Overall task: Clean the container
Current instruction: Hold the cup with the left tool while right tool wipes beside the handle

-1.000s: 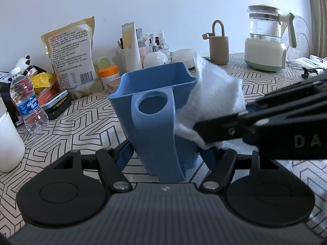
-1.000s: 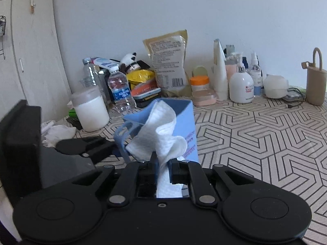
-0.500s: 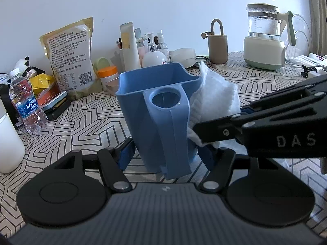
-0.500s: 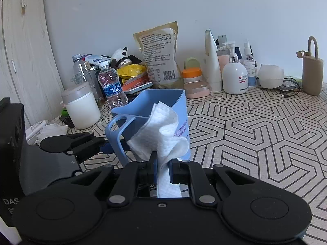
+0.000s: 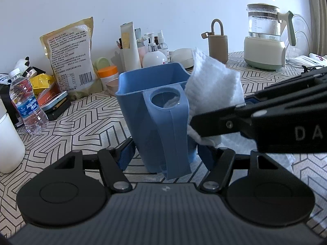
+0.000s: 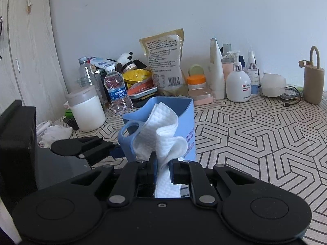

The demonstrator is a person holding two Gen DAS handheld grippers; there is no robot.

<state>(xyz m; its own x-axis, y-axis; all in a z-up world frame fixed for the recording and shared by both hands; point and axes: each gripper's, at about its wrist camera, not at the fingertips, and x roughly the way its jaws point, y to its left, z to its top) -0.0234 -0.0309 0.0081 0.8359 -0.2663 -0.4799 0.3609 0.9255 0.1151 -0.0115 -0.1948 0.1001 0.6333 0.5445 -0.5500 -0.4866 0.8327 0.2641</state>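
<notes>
**A:** Where's the container?

**B:** The blue plastic square-mouthed container with a looped handle (image 5: pixel 161 120) stands upright on the black-and-white geometric-patterned tablecloth (image 6: pixel 255 134), handle towards the left wrist camera. The left gripper (image 5: pixel 165 153) has its blue-padded fingers at either side of the base; whether they press the walls or only flank them, I cannot tell.

**A:** And the other one?

**B:** The right gripper (image 6: pixel 163 164) is closed tight on a folded white embossed paper towel (image 6: pixel 161 134), which lies against the container's side wall and rises to its rim. In the left view the same towel (image 5: pixel 214 85) sits beside the handle, with the right gripper's black body crossing in from the right.

**A:** Any writing?

**B:** White letters "DA" on that black body, the rest cut off by the frame edge. The clear water bottle with a blue label (image 5: pixel 26 104) reads "AQUAFINA". There is reddish print on the container's wall, too small to read. The tall yellowish food pouch (image 6: pixel 163 61) against the wall carries a white panel of dense print and a barcode. The white pump bottle (image 6: pixel 238 85) has a red-marked label I cannot make out.

**A:** Anything else nearby?

**B:** A glass kettle on a cream base (image 5: pixel 265 38) at far right, and a beige cylinder with a loop handle (image 6: pixel 313 83).
</notes>
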